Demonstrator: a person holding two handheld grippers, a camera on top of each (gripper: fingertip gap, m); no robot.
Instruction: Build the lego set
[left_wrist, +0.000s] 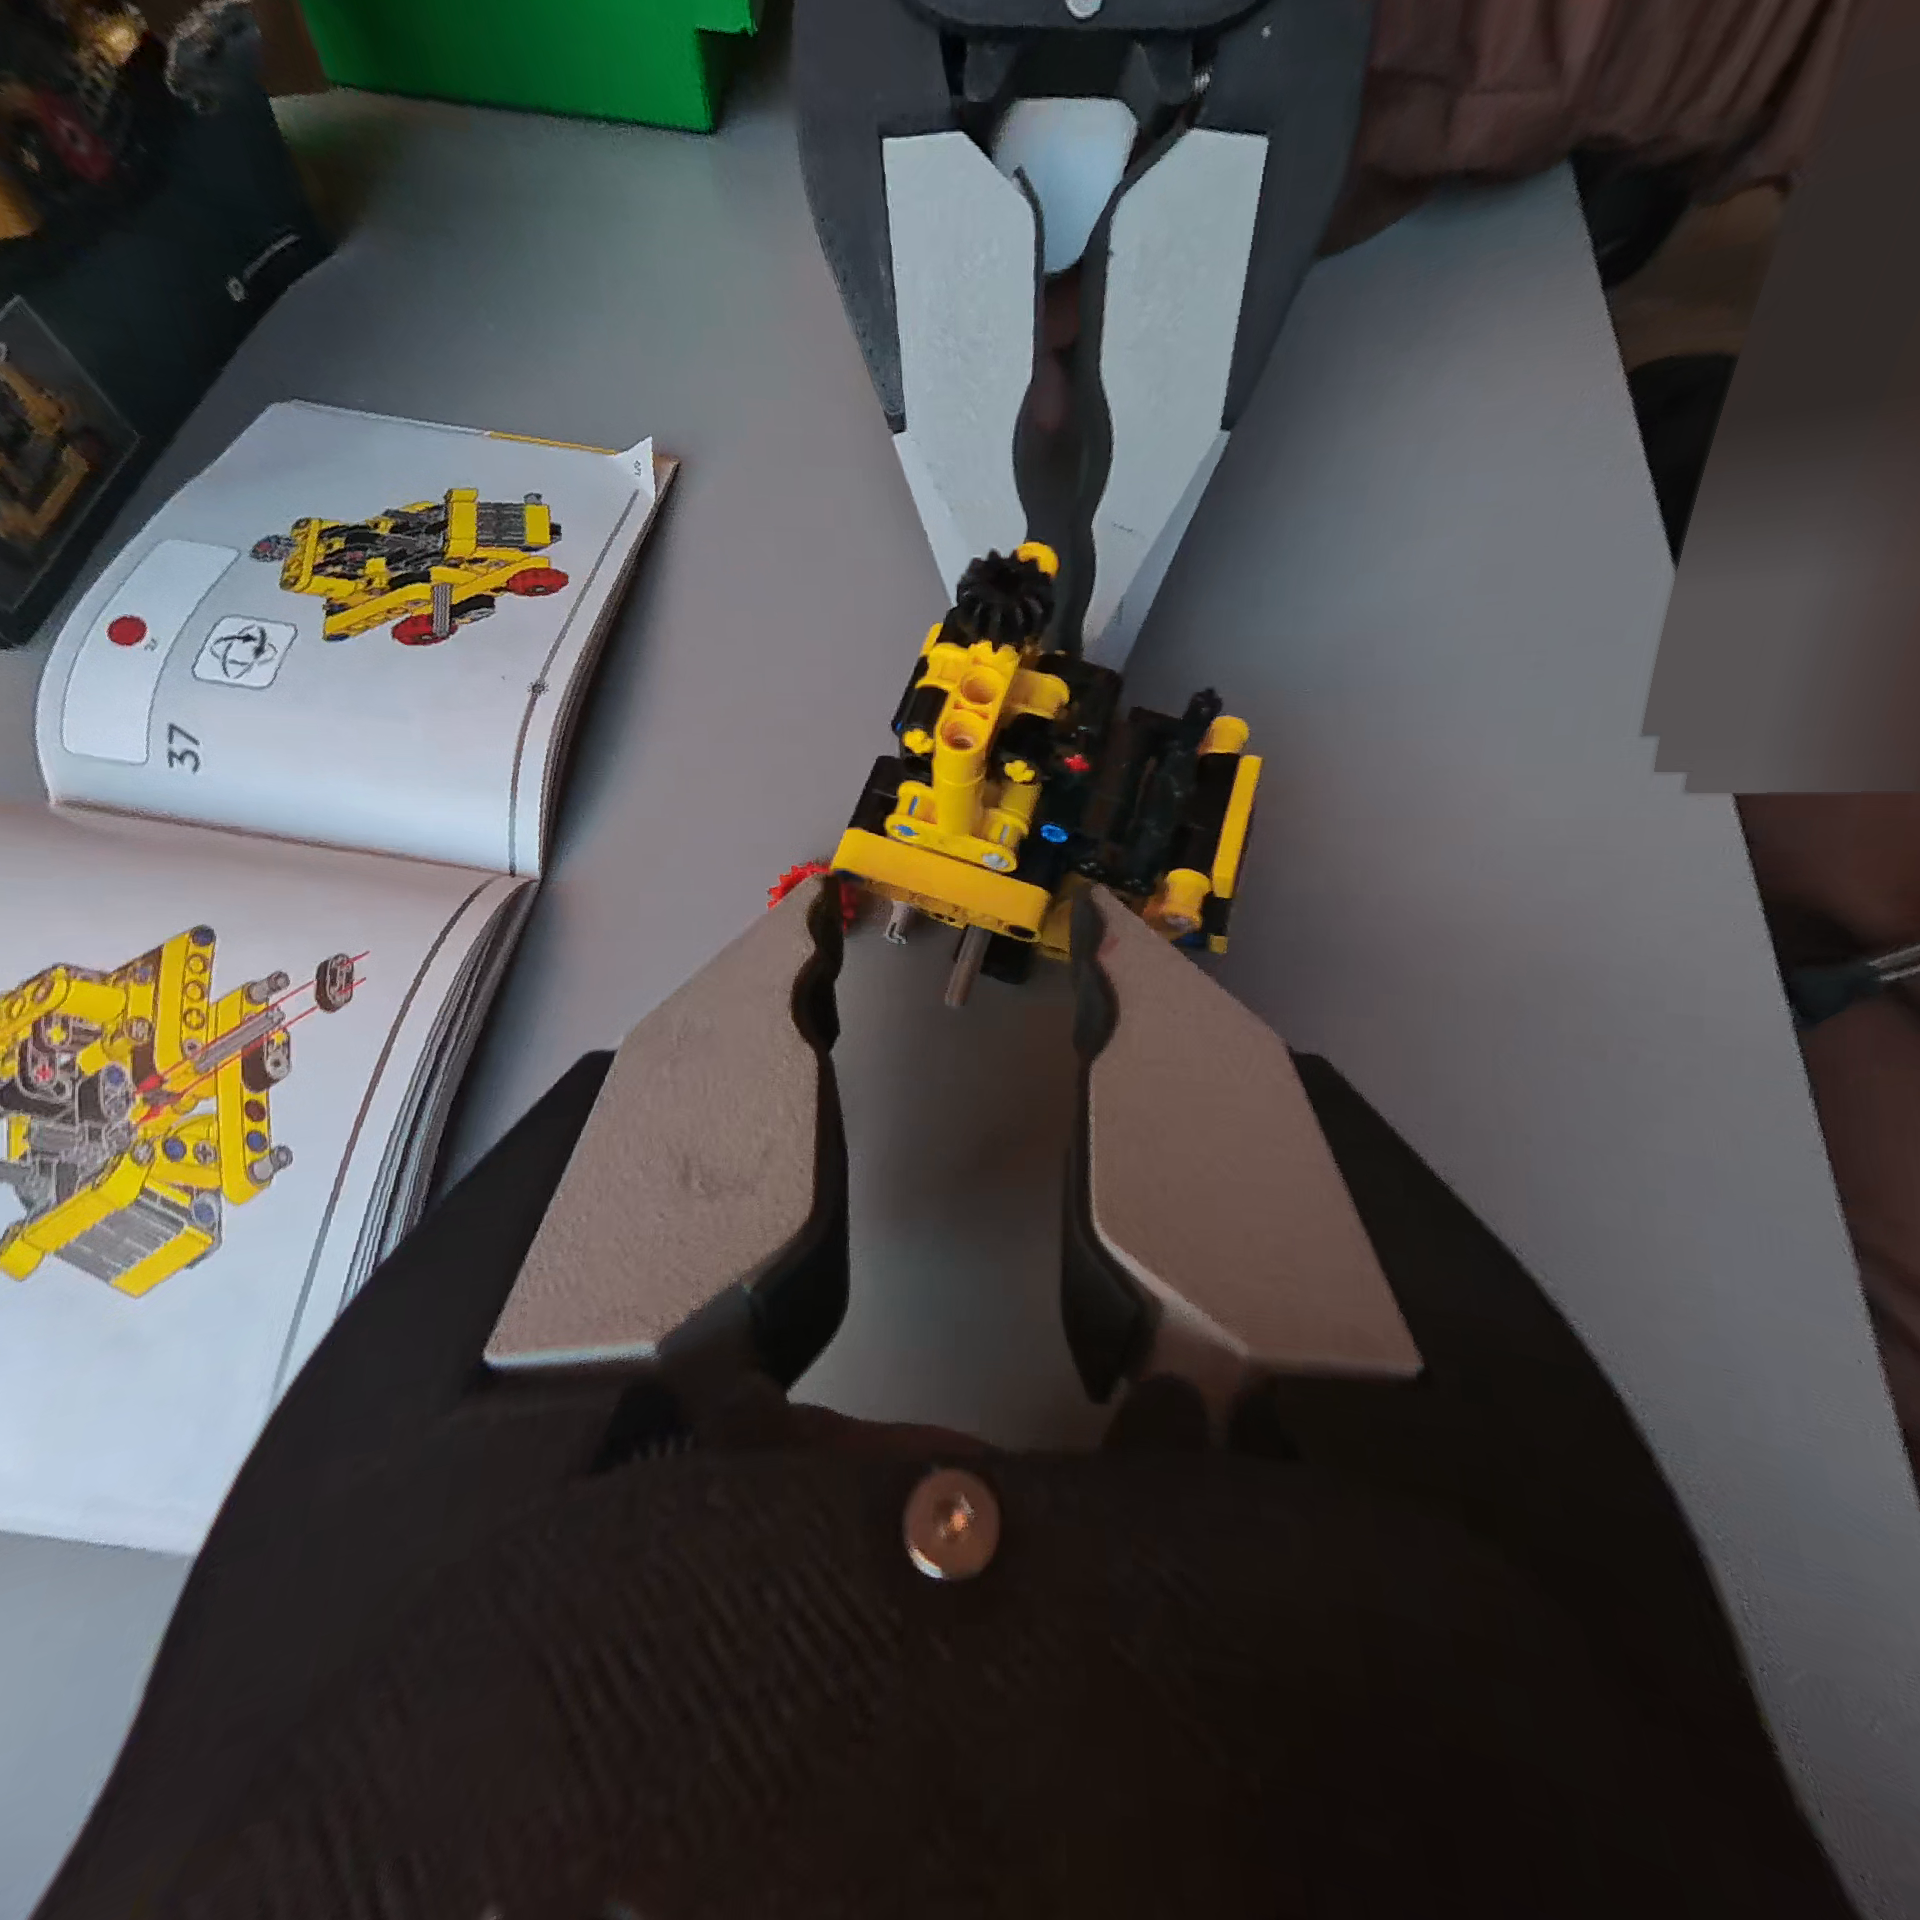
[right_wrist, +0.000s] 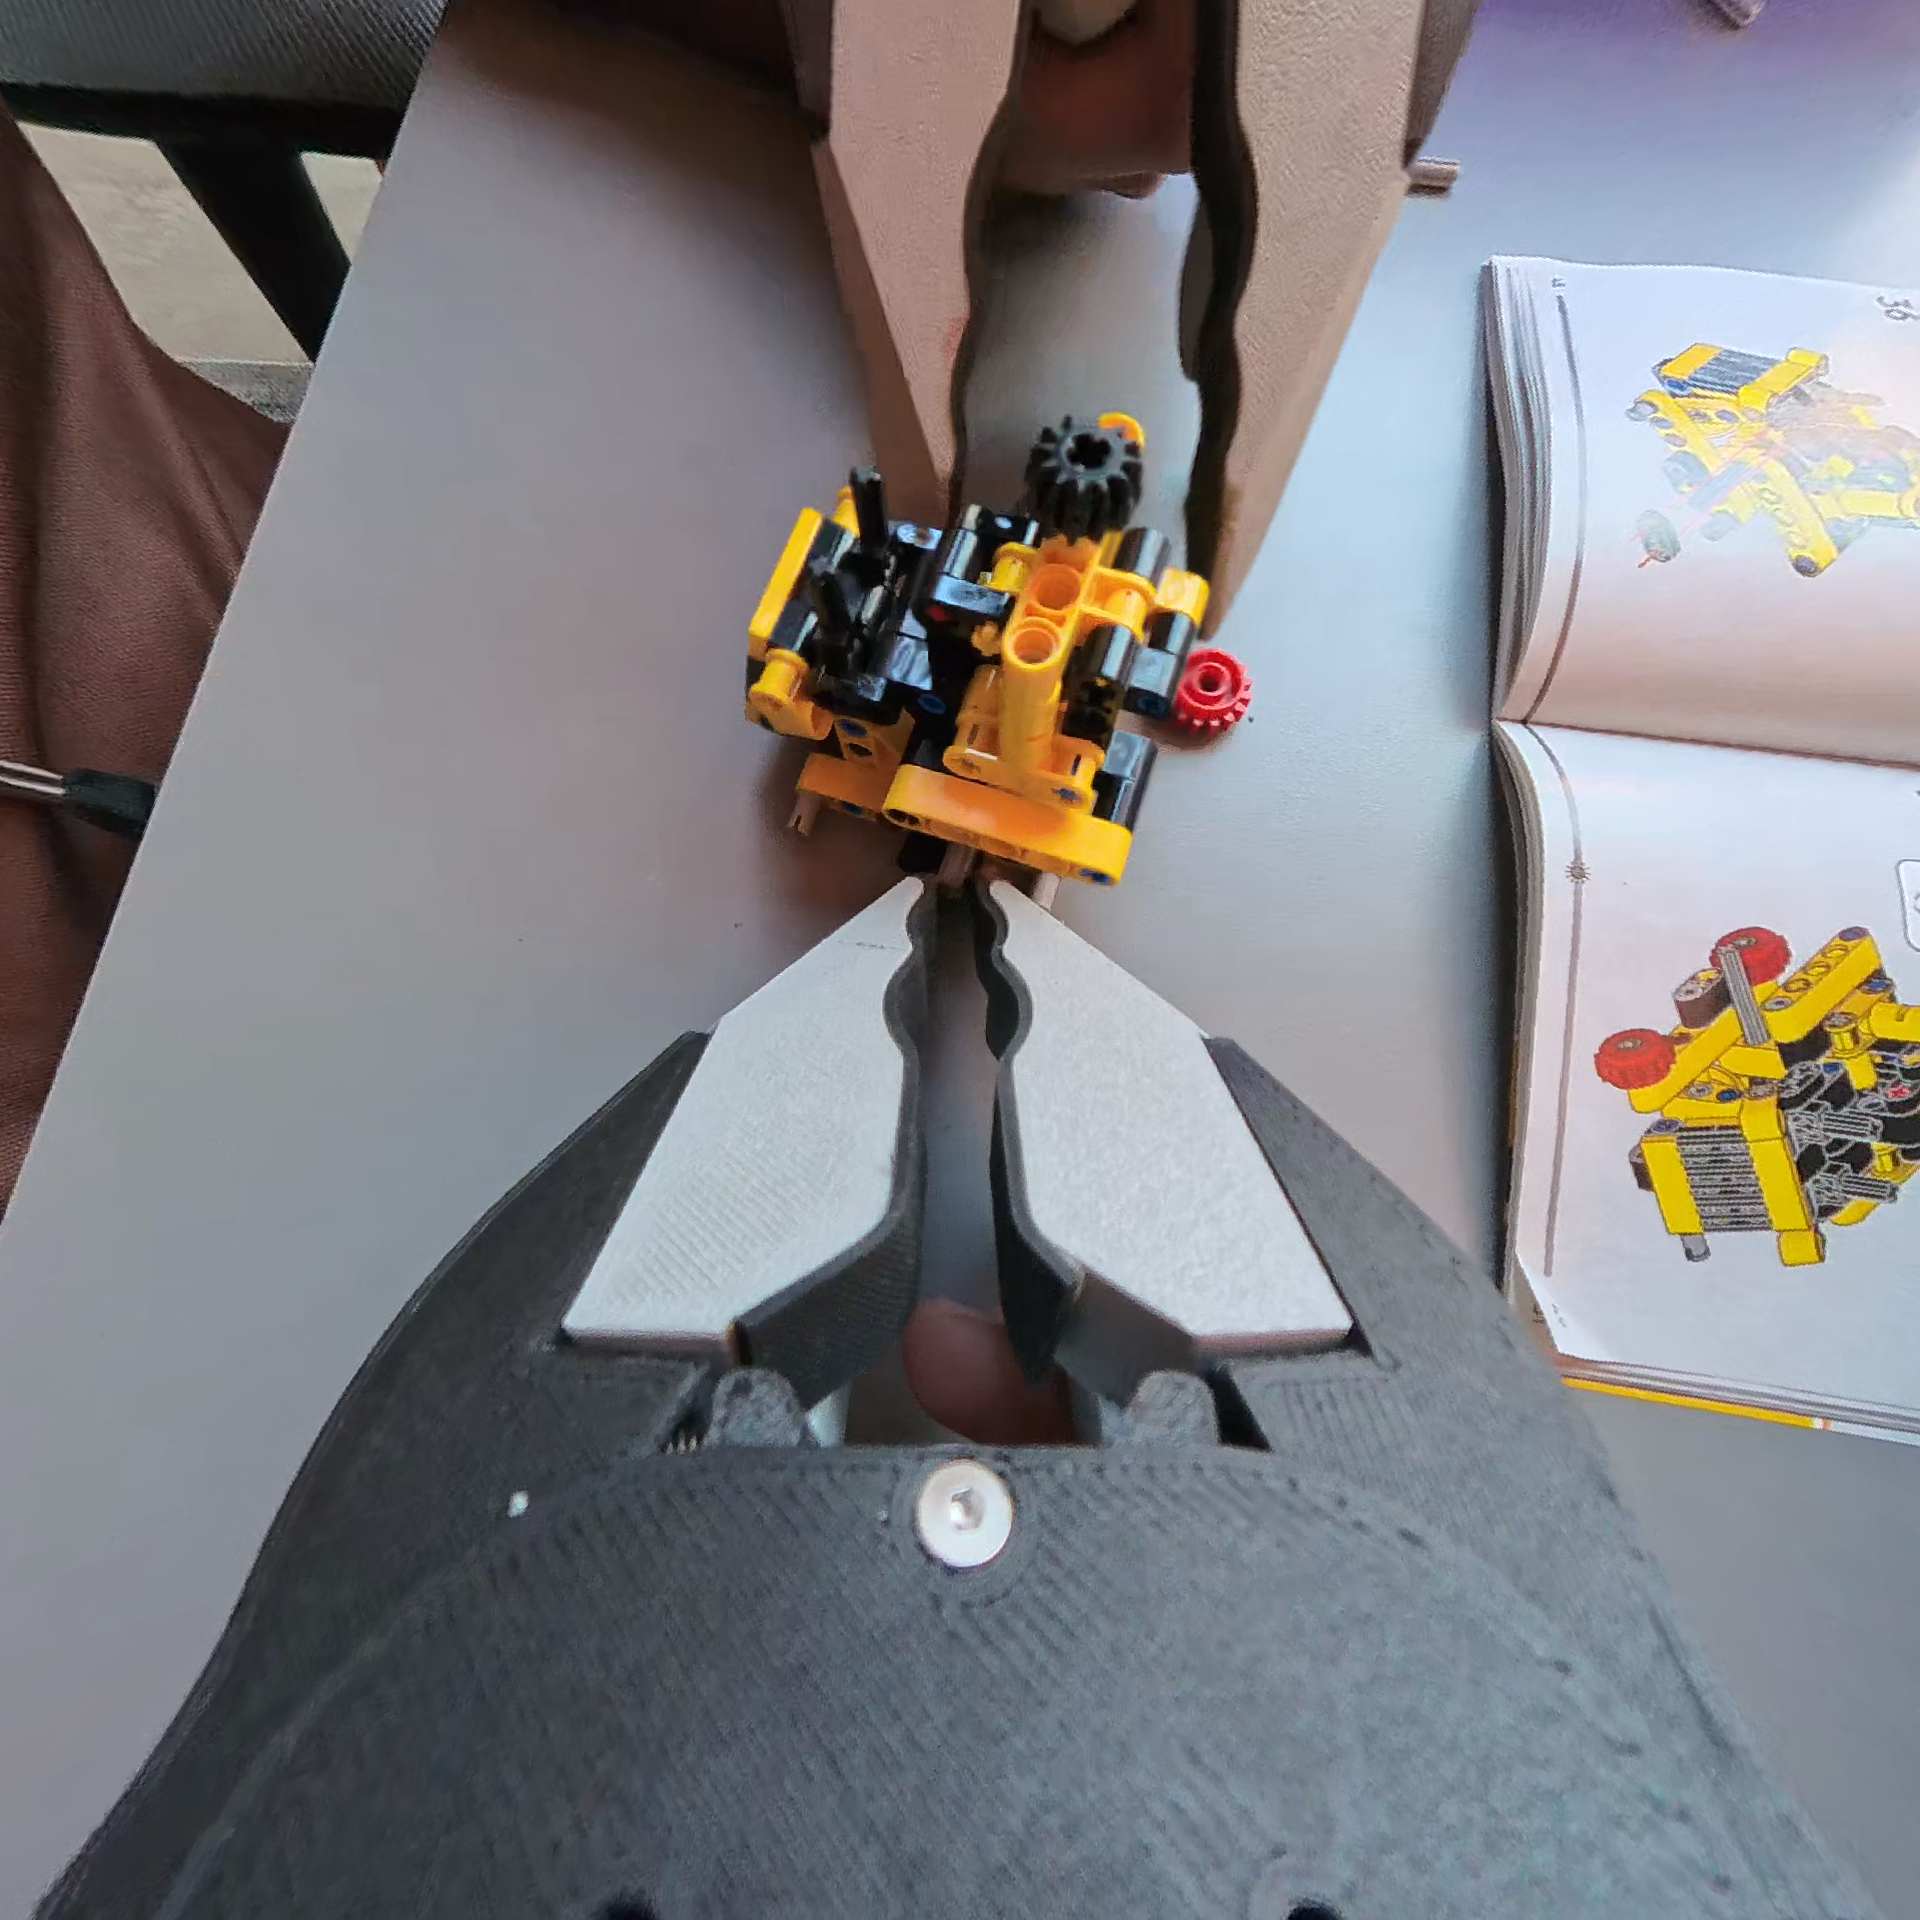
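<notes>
Lego model (left_wrist: 1023, 790) sits between left tongs (left_wrist: 956, 925) and right tongs (right_wrist: 961, 904).

Printed step numbers, symbols on open instruction booklet (left_wrist: 343, 665).

Left gripper (left_wrist: 956, 935): black 3D-printed body w/ ribbed layer lines, one silver screw at centre, two wedge-shaped grey-tan fingers (left_wrist: 707, 1143) lined w/ wavy black rubber pads. Right gripper (right_wrist: 961, 904): same build, dark grey printed shell, silver hex screw, lighter grey wedge fingers (right_wrist: 790, 1143), wavy black pads. Person wears brown fabric clothing (right_wrist: 94, 582) and a dark wristband (left_wrist: 1829, 987).
</notes>
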